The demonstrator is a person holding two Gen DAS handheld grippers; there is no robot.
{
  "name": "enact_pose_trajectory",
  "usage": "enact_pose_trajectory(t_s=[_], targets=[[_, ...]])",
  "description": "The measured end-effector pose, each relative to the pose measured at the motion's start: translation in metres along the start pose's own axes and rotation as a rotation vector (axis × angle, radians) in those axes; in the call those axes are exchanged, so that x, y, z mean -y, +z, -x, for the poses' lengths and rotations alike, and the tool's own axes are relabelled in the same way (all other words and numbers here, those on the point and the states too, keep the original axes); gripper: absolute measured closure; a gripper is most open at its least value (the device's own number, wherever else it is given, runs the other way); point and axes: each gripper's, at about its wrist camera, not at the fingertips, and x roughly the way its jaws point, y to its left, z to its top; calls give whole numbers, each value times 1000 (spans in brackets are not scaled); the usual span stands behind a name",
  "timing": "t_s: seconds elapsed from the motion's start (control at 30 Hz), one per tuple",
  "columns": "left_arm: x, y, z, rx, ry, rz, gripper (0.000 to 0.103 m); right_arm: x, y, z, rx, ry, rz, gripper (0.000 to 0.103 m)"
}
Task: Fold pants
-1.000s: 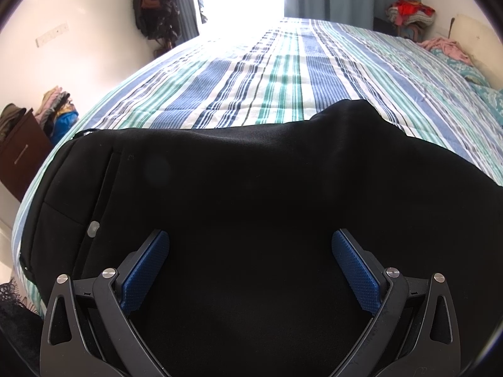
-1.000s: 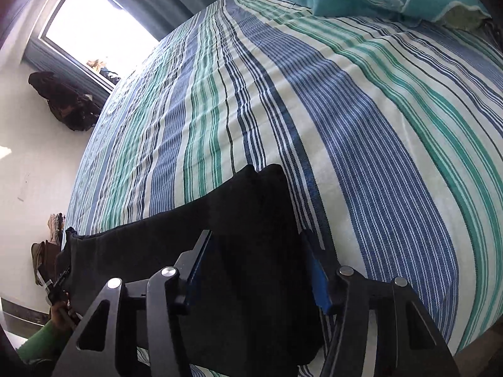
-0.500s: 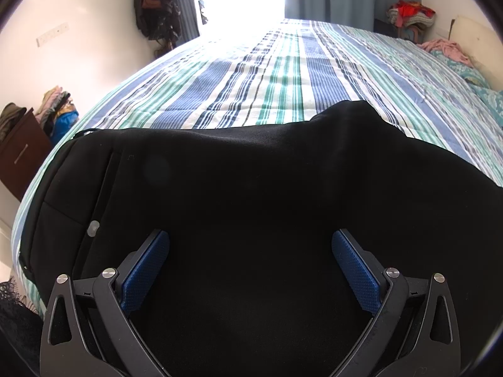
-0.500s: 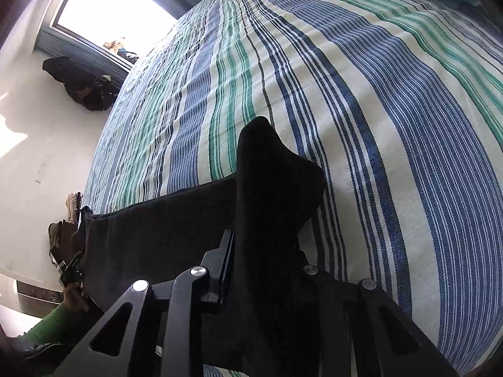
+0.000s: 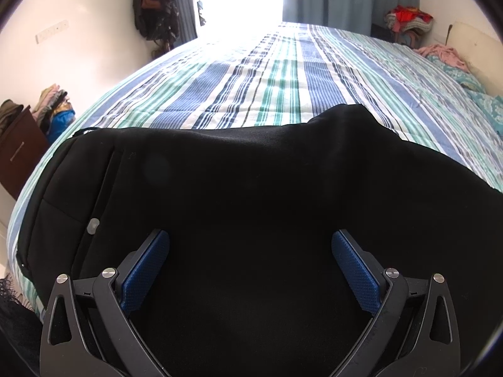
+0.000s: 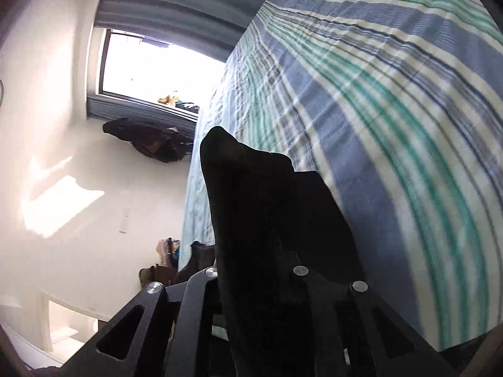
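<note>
Black pants lie across the near edge of a striped bed, waistband and a silver button at the left. My left gripper is open, its blue pads spread just above the fabric near the waist. In the right wrist view my right gripper is shut on a fold of the pants, which stands up between the fingers, lifted off the striped bed. The right fingertips are hidden by the cloth.
A dark wooden cabinet with piled clothes stands left of the bed. Bags hang on the wall by the bright window. Clothes and teal pillows lie at the far right.
My right gripper closed on the pants' end and has lifted it, tilting up and swinging left. The raised bump in the pants is unchanged in the left view; the left gripper has not moved.
</note>
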Motion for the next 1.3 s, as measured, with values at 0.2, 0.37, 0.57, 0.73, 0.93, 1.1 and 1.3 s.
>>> enact_pose_trajectory(t_s=[0.2, 0.37, 0.57, 0.73, 0.93, 1.1, 1.3], targets=[[-12, -2, 25, -84, -115, 34, 1, -73, -67, -88, -60, 186, -38, 89], [-50, 4, 51, -80, -256, 252, 1, -115, -128, -200, -130, 263, -90, 89], [-80, -8, 60, -97, -281, 350, 1, -157, -179, -325, -194, 88, 6, 78], [-79, -11, 61, -98, -300, 354, 1, -181, -198, -369, -248, 17, 110, 36], [-42, -6, 78, -55, -415, 246, 3, -187, -187, -281, -124, -6, 384, 24], [28, -11, 71, -126, -381, 5, 29, -132, -195, -177, 18, -197, 497, 23], [41, -28, 56, -188, -240, -41, 97, -109, -166, -98, 163, -136, 369, 23]])
